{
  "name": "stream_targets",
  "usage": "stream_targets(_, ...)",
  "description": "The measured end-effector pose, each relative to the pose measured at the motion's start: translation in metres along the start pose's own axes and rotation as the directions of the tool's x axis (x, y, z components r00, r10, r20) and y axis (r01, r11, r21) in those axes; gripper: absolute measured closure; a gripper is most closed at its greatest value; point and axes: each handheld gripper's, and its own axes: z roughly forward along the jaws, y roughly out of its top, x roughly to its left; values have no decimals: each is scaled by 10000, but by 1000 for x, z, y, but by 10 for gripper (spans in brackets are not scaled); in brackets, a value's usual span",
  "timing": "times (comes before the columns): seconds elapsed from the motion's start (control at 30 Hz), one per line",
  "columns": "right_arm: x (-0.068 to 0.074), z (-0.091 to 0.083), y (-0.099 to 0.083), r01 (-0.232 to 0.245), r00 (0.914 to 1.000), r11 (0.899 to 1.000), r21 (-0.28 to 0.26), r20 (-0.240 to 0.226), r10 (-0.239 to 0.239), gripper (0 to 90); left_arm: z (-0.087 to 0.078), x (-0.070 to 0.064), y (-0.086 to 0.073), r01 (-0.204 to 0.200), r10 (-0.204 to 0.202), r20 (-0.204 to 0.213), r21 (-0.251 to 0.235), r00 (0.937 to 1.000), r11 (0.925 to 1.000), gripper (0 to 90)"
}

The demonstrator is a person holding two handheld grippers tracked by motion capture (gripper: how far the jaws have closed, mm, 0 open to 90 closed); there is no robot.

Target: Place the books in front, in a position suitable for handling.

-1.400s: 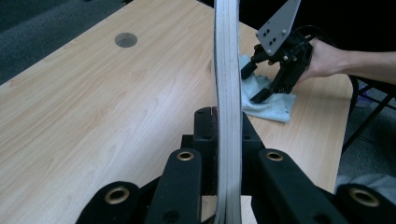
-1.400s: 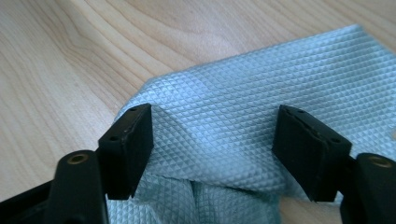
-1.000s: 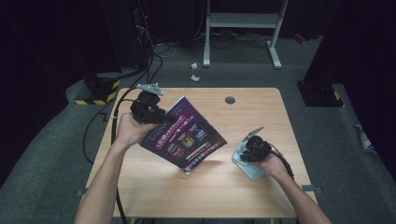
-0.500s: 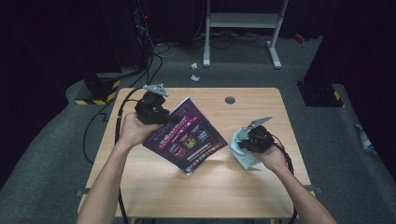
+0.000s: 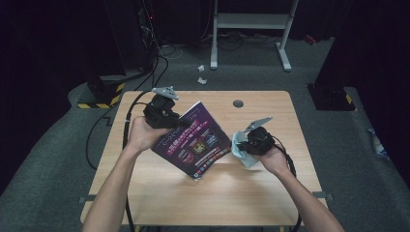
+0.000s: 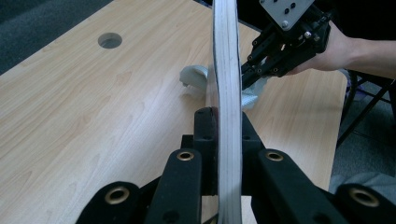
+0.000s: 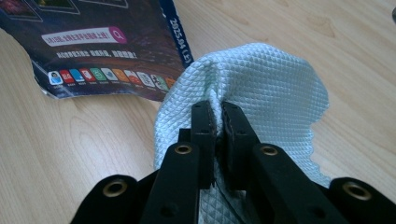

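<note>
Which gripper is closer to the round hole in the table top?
Left. The left gripper, clamped on the book, sits left of the hole; the right gripper, holding the cloth, is farther toward the person.

The booklet has a dark purple cover with pink and white print and a row of small coloured icons. The cloth is pale blue-white with a diamond weave. The bench is light wood grain.

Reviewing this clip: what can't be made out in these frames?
- Booklet cover text: too small in the high view; cut off by the top edge in the right gripper view.
- Booklet cover in the left gripper view: edge-on, unseen.
- Cloth: the right gripper hides its pinched middle.
- Whether the booklet's lower corner touches the table: unclear.
</note>
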Motion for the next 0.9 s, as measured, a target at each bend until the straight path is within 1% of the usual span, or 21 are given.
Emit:
stream_targets(0.1, -1, 1, -1, 105, 9999, 9999, 118, -1, -105, 846, 0, -1, 0, -94, 94, 24, -30, 10000, 10000, 837)
stream_targets(0.17, -1, 2, -2, 16, 10000, 9994, 342, 56, -18, 847, 0, -1, 0, -111, 111, 22, -46, 9999, 9999, 837)
stream_targets(0.2, -2, 4, -3, 78, 9999, 9989, 456, 119, -83, 847, 1, -1, 0, -102, 103, 45, -56, 9999, 9999, 837)
stream_targets(0.27, -3, 6, -5, 46, 9999, 9981, 617, 125, -53, 847, 2, -1, 0, -50, 51, 82, -53, 10000, 10000, 837)
stream_targets(0.3, -3, 6, -4, 9, 10000, 9984, 566, 92, -14, 847, 2, -2, 1, -72, 72, 84, -36, 9999, 10000, 838)
stream_targets(0.37, -1, 1, -1, -28, 10000, 9997, 224, -63, 30, 846, 3, -2, 1, -109, 109, 101, 3, 9999, 9999, 837)
stream_targets(0.5, 5, -5, 9, 186, 9998, 9998, -15, -16, -186, 847, 1, -3, 1, -95, 95, 43, -61, 9999, 9999, 838)
stream_targets(0.6, 5, -5, 8, 246, 9997, 9997, 29, -26, -246, 847, -1, -4, 0, -125, 126, 111, -115, 9999, 9999, 838)
stream_targets(0.63, 4, -3, 6, 181, 9998, 9996, 233, 11, -182, 847, -1, -4, 0, -127, 129, 108, -119, 9999, 9998, 838)
stream_targets(0.7, 2, 2, 2, 212, 9997, 9982, 570, 112, -218, 847, -1, -4, 0, -83, 84, 111, -132, 9999, 9999, 838)
stream_targets(0.73, 1, 4, 0, 166, 9998, 9977, 653, 117, -174, 847, 0, -3, 1, -89, 90, 113, -96, 9999, 9999, 838)
stream_targets(0.8, 1, 4, 0, 75, 9999, 9982, 600, 115, -82, 847, 1, -3, 2, -70, 70, 126, -72, 9999, 10000, 838)
stream_targets(0.87, 2, 1, 5, 17, 10000, 9999, 169, -94, -16, 847, 4, -2, 3, -80, 81, 202, -68, 9998, 9999, 838)
stream_targets(0.9, 4, -2, 11, 47, 9999, 9999, 123, -103, -46, 847, 6, -2, 4, -83, 83, 232, -24, 9997, 10000, 838)
